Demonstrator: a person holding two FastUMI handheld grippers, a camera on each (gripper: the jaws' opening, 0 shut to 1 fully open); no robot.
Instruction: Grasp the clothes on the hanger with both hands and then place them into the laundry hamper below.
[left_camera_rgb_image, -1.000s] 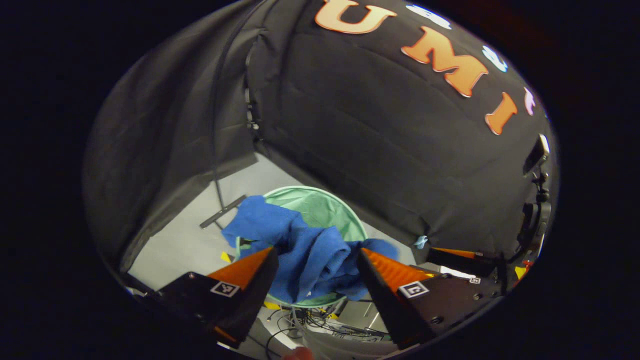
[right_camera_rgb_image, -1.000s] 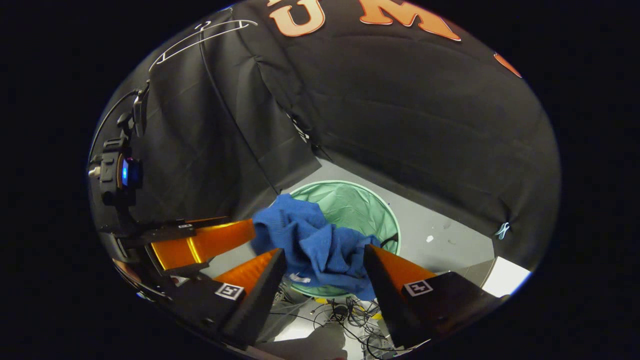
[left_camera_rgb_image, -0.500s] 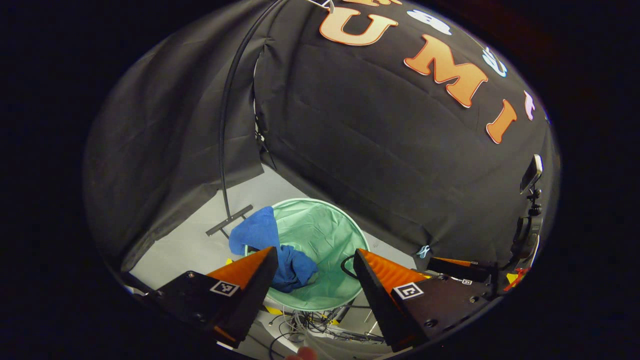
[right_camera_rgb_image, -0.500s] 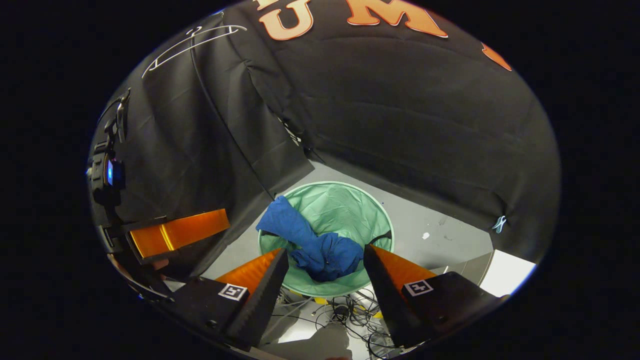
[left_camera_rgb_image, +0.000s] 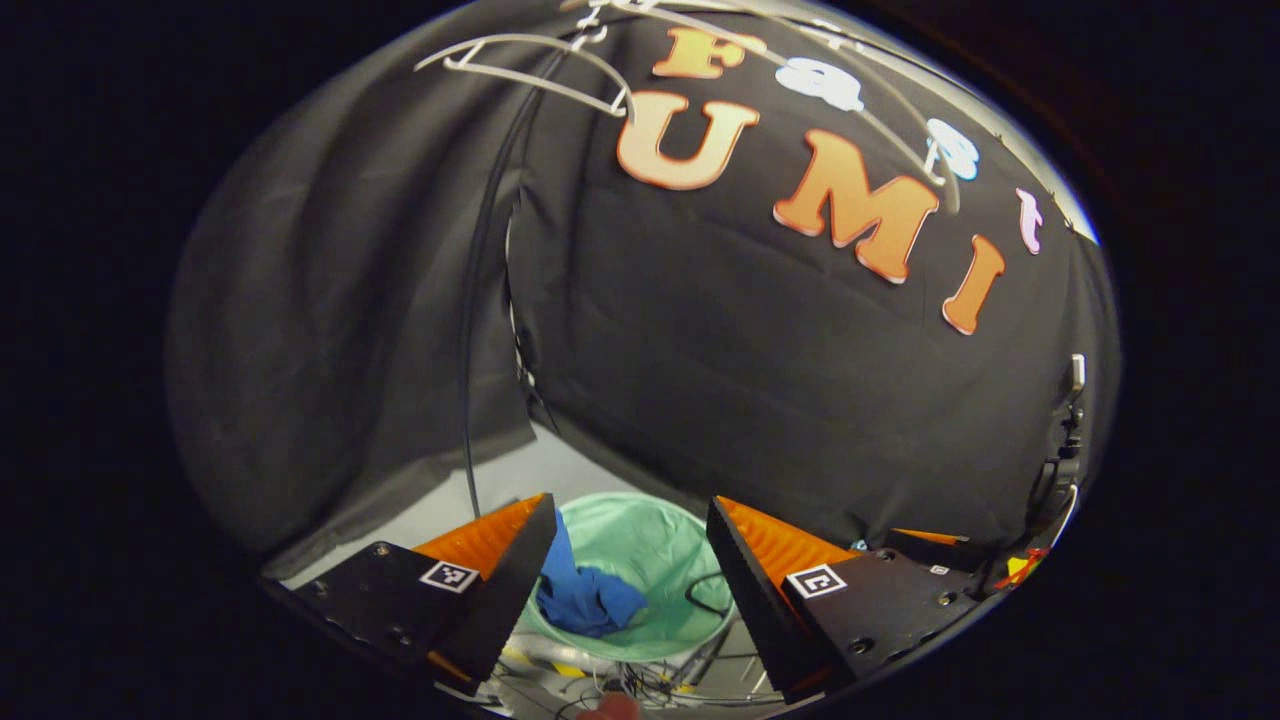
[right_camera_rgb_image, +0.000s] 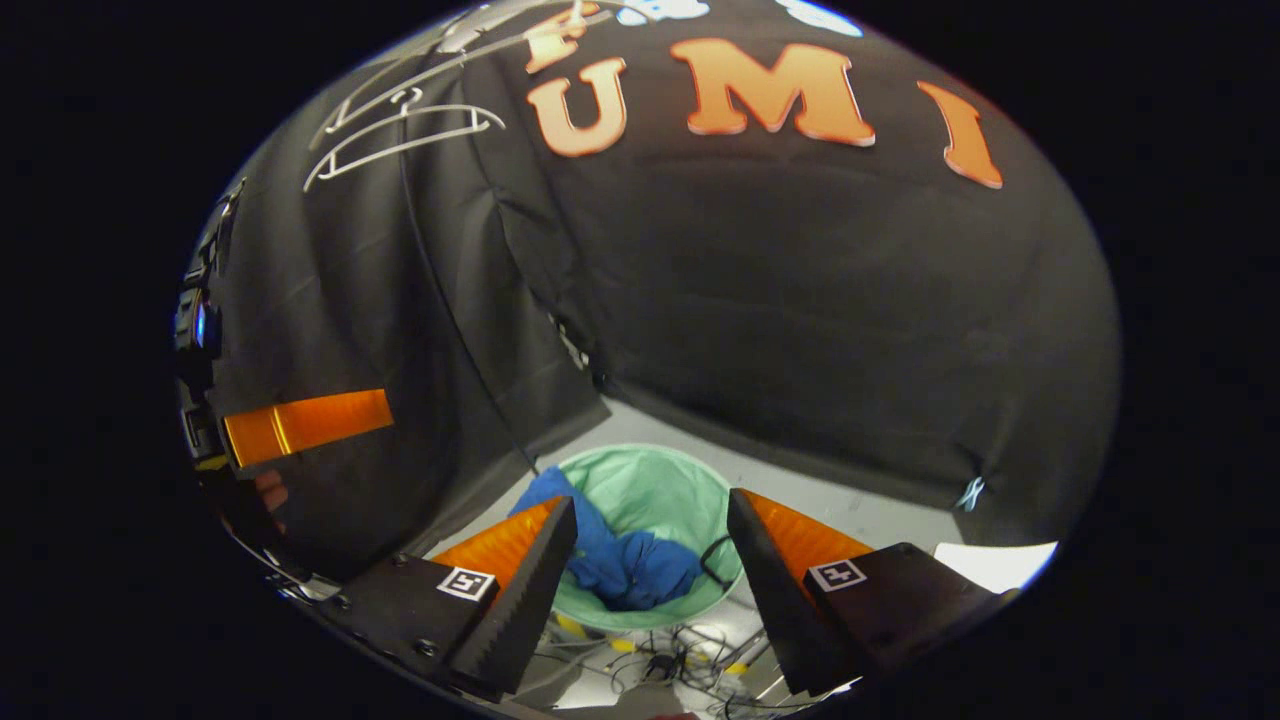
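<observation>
The blue garment (left_camera_rgb_image: 585, 602) lies crumpled inside the round pale-green laundry hamper (left_camera_rgb_image: 655, 532) on the floor, one end draped over the hamper's near-left rim (right_camera_rgb_image: 545, 492). The garment (right_camera_rgb_image: 625, 565) and hamper (right_camera_rgb_image: 665, 480) sit far below both grippers. My left gripper (left_camera_rgb_image: 630, 520) is open and holds nothing. My right gripper (right_camera_rgb_image: 650, 520) is open too, with nothing between its fingers. The left gripper's orange finger (right_camera_rgb_image: 305, 425) shows at the left of the right gripper view. A bare white hanger (left_camera_rgb_image: 530, 65) hangs high up; the hanger (right_camera_rgb_image: 400, 135) also appears at upper left.
A thin black stand pole (left_camera_rgb_image: 470, 330) rises from the grey floor (right_camera_rgb_image: 800, 490) left of the hamper. Loose cables (right_camera_rgb_image: 690, 645) lie on the floor in front of the hamper. A camera mount (left_camera_rgb_image: 1065, 440) stands at the right edge.
The blue garment dropped from between both grippers into the hamper. Both grippers then rose and tilted up, so the hamper looks smaller and lower and the bare hanger came into view.
</observation>
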